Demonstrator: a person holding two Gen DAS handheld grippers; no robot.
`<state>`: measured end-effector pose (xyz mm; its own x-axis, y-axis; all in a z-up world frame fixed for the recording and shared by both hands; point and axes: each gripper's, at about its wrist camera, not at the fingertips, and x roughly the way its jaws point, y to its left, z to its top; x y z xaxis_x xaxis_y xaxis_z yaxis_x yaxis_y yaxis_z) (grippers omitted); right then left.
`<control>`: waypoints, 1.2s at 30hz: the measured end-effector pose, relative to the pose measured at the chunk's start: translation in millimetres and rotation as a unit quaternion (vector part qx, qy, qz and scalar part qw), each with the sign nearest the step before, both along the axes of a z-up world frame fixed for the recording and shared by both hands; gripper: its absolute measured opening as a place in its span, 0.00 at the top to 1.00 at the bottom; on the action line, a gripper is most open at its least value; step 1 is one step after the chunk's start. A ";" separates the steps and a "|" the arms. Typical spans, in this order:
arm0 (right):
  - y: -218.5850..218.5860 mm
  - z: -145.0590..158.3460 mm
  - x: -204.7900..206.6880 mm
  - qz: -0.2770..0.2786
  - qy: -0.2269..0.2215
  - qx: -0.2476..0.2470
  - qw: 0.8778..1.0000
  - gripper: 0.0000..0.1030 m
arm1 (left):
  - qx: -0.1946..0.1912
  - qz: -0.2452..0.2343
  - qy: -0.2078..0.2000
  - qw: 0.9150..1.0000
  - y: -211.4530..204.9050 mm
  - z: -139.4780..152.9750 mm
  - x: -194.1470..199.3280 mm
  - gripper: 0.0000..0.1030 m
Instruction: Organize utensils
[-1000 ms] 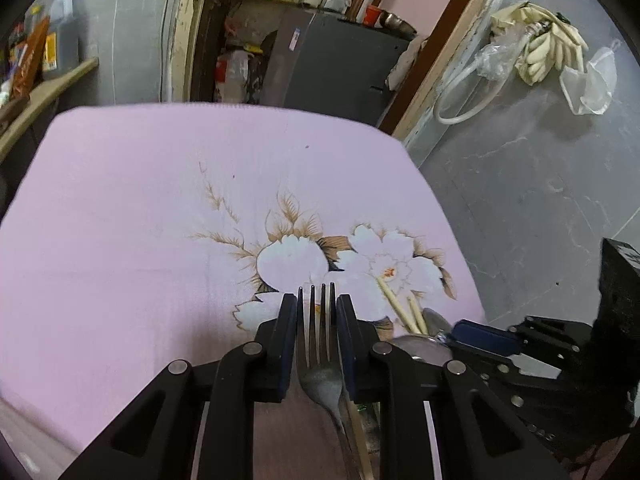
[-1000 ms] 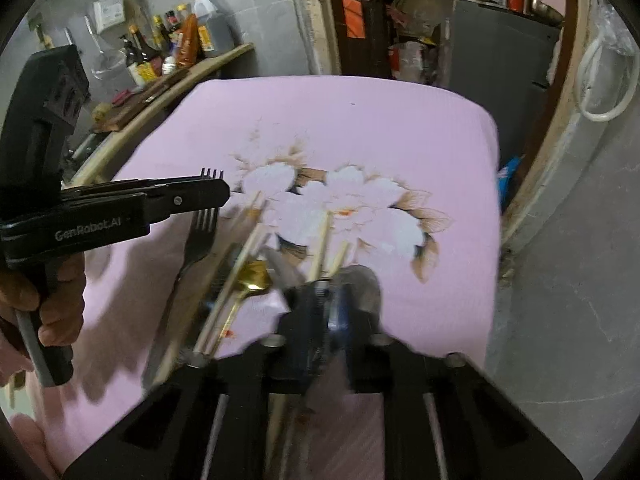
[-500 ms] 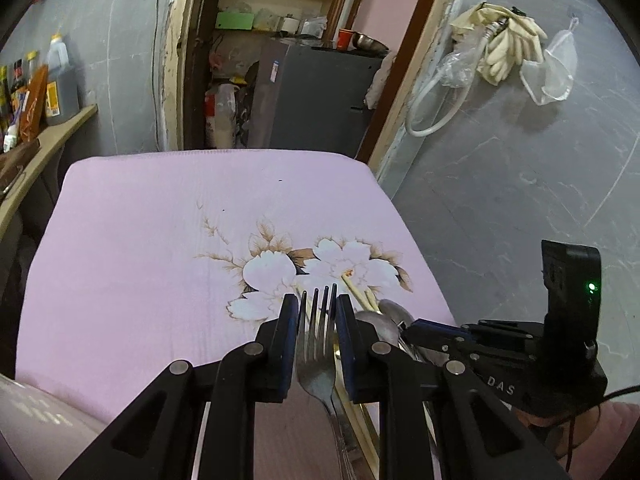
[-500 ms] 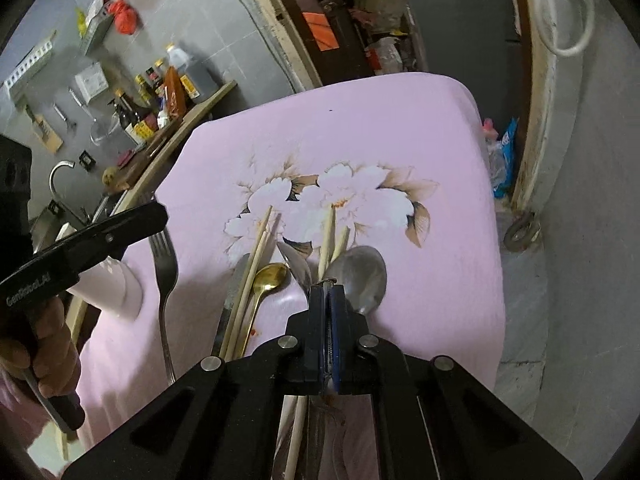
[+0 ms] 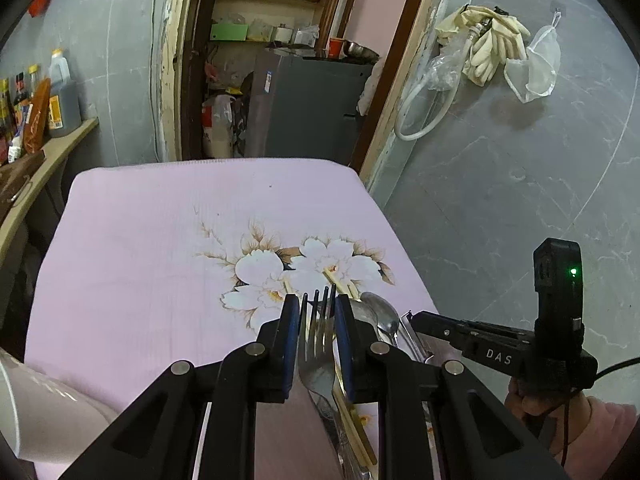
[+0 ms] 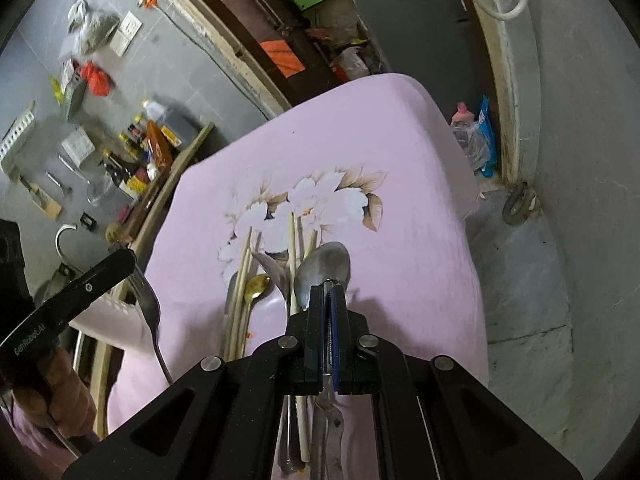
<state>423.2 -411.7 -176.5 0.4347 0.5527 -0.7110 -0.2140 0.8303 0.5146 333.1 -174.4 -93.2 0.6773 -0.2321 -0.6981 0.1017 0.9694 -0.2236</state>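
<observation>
My left gripper (image 5: 317,312) is shut on a steel fork (image 5: 318,354) and holds it above the pink floral cloth (image 5: 152,248); the fork also shows in the right wrist view (image 6: 149,312). My right gripper (image 6: 329,300) is shut on the neck of a large steel spoon (image 6: 326,266), lifted above the cloth. On the cloth lie wooden chopsticks (image 6: 244,280), a gold spoon (image 6: 256,288) and other steel utensils (image 5: 384,316) in a loose pile.
A white perforated holder (image 5: 36,408) stands at the cloth's near left corner, also visible in the right wrist view (image 6: 108,316). A shelf with bottles (image 5: 36,108) runs along the left. The cloth's right edge drops to a grey floor (image 5: 500,200).
Both grippers have risen and pulled back from the cloth. The left carries the fork up; the right closed on the large spoon and lifted it from the pile.
</observation>
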 end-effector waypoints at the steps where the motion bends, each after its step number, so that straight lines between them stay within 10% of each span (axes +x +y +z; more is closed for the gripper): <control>1: 0.8 -2.8 -1.0 0.002 0.001 -0.001 1.000 0.97 | 0.000 0.002 -0.003 1.000 -0.2 1.2 -1.5 0.85; 9: 5.0 -14.8 -4.2 0.020 0.022 -0.023 0.999 0.93 | 0.002 0.009 0.008 1.000 1.5 -4.4 -4.8 0.96; 13: 3.9 -14.1 -8.3 0.031 0.025 -0.030 0.999 0.69 | -0.002 0.014 0.012 1.000 4.7 -6.8 -3.8 0.96; 36: 13.2 20.5 -13.8 0.043 -0.001 -0.075 0.996 0.90 | -0.009 0.009 0.000 1.000 13.4 5.7 -18.7 0.97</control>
<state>409.5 -398.5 -156.0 0.3918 0.4748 -0.7881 -0.2882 0.8768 0.3850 314.4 -160.9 -87.5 0.6812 -0.2329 -0.6940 0.0840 0.9667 -0.2419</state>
